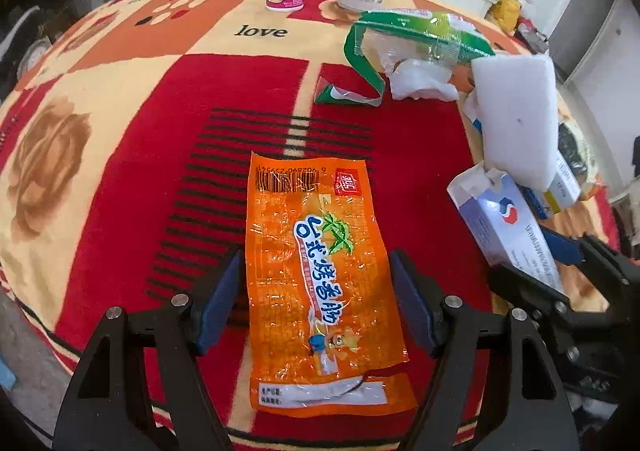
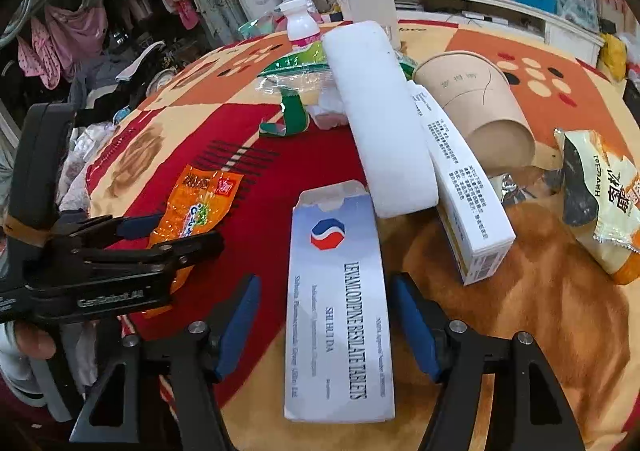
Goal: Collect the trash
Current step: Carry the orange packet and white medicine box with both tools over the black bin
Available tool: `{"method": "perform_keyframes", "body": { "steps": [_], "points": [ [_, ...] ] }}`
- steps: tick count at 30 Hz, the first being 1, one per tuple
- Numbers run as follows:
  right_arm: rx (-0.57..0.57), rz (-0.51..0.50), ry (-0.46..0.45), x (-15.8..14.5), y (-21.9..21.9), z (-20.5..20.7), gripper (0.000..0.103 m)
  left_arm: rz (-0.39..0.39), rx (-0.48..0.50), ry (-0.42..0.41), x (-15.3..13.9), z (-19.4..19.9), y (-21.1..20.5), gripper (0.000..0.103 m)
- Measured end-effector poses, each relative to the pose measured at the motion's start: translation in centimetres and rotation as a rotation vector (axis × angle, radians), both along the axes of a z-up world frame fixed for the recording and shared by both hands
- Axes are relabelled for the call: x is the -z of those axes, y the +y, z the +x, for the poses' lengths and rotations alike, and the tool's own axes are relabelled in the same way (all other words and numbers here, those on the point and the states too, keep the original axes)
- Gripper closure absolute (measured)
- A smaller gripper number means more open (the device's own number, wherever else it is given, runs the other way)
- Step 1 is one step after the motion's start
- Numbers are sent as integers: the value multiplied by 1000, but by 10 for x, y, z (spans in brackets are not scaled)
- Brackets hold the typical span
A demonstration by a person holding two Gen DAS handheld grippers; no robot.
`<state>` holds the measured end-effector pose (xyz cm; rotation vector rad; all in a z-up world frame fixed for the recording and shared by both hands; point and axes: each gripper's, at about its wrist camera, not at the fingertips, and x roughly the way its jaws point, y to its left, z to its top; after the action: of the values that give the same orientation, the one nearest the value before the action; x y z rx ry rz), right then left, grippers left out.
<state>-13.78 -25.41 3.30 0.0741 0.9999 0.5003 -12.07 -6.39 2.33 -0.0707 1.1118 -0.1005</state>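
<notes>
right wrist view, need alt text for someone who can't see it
The right gripper stands open around a white tablet box lying on a red and orange patterned blanket. Behind it lie a white foam block, a cardboard cup and snack wrappers.

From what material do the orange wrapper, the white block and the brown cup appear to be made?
Orange wrapper: thin glossy plastic film, judging by its crinkles and glare. White block: likely foam, matte with soft rounded edges. Brown cup: probably kraft paper, dull, with a visible side seam.
</notes>
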Motion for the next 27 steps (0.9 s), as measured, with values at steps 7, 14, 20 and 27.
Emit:
{"method": "perform_keyframes", "body": {
  "steps": [7, 14, 20, 27],
  "points": [
    [-6, -43, -28, -12, -6, -11, 59, -78, 16, -24, -16, -10, 9, 49],
    [13, 22, -75, -43, -27, -35, 59, -120, 83, -67, -38, -22, -12, 50],
    [98, 34, -109, -58, -58, -47, 59, -153, 141, -100, -58, -31, -39, 50],
    [228, 31, -116, -62, -107, -56, 59, -158, 248, -114, -68, -36, -92, 50]
  ]
}}
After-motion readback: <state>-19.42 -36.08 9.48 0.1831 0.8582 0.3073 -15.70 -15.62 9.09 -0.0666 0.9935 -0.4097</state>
